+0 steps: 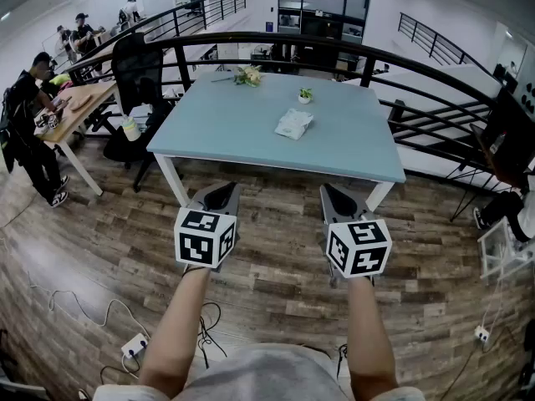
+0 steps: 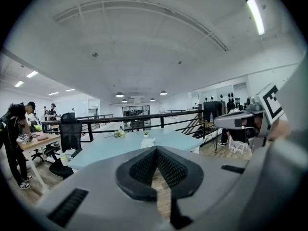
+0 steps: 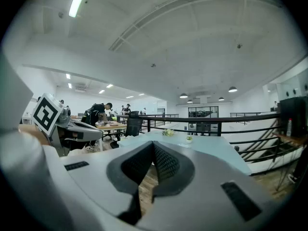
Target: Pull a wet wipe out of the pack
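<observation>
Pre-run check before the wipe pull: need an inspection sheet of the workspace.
Surface: light blue table, white legs.
Job's things: wet wipe pack lying near the table's middle, untouched.
Clutter: small potted plant and flower bunch towards the far edge.
Grippers: left gripper and right gripper both shut, empty, over the wood floor short of the table.
Cables: power strip with loose cable on the floor, lower left.
Surroundings: black railing behind; office chair, people at a wooden desk left.

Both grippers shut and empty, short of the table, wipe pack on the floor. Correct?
Wrong place: the head view shows the wipe pack lying on the blue table. Left gripper and right gripper are shut, empty, short of it.
</observation>
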